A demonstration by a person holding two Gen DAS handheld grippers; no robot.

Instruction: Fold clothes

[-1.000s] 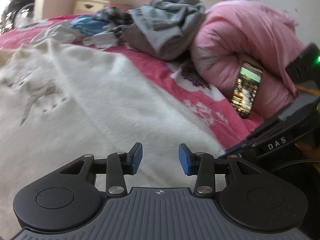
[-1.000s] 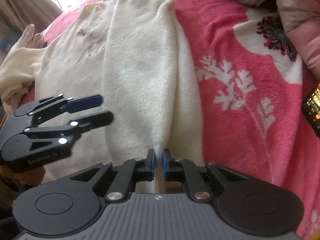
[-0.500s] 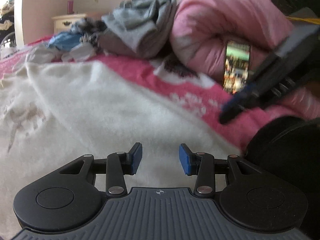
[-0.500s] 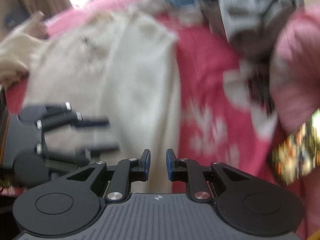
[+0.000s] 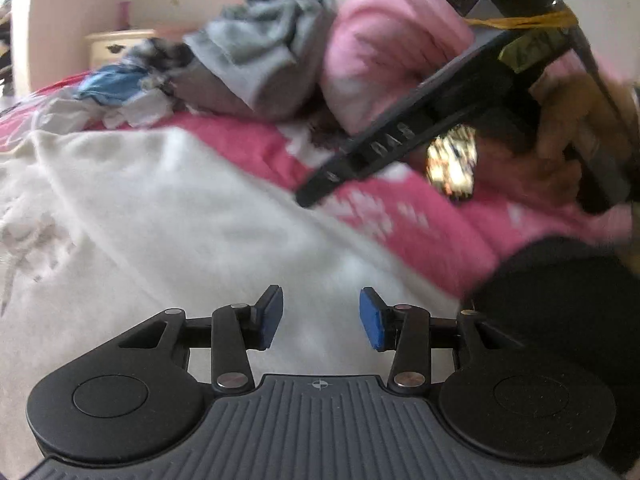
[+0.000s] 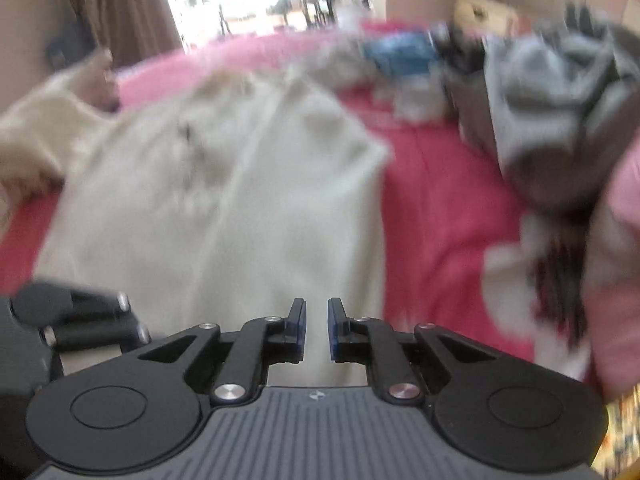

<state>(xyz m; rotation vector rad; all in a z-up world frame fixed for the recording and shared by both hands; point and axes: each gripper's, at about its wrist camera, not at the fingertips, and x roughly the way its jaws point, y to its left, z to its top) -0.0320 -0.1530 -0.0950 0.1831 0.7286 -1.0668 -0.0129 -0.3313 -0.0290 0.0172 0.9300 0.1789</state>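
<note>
A cream fuzzy sweater (image 5: 180, 220) (image 6: 240, 208) lies spread flat on the pink bedspread (image 5: 248, 140), one side folded in over its body. My left gripper (image 5: 320, 316) hovers low over its near hem, open, with nothing between the blue pads. My right gripper (image 6: 317, 328) is raised above the sweater's right edge. Its jaws are closing with only a narrow gap, and nothing is between them. In the left wrist view the right gripper (image 5: 312, 196) slants down from the upper right, held by a hand (image 5: 560, 120). The left gripper (image 6: 134, 317) shows at the lower left of the blurred right wrist view.
A pile of grey clothes (image 5: 260, 60) (image 6: 560, 100) and blue and white garments (image 5: 112, 84) lie at the far side of the bed. A pink duvet (image 5: 392, 40) bulges at the right, a lit phone (image 5: 452, 164) against it. A cream nightstand (image 5: 116, 44) stands behind.
The right gripper has lifted off the sweater's edge, swung up and rolled, and its jaws have parted a little. The left gripper has hardly moved.
</note>
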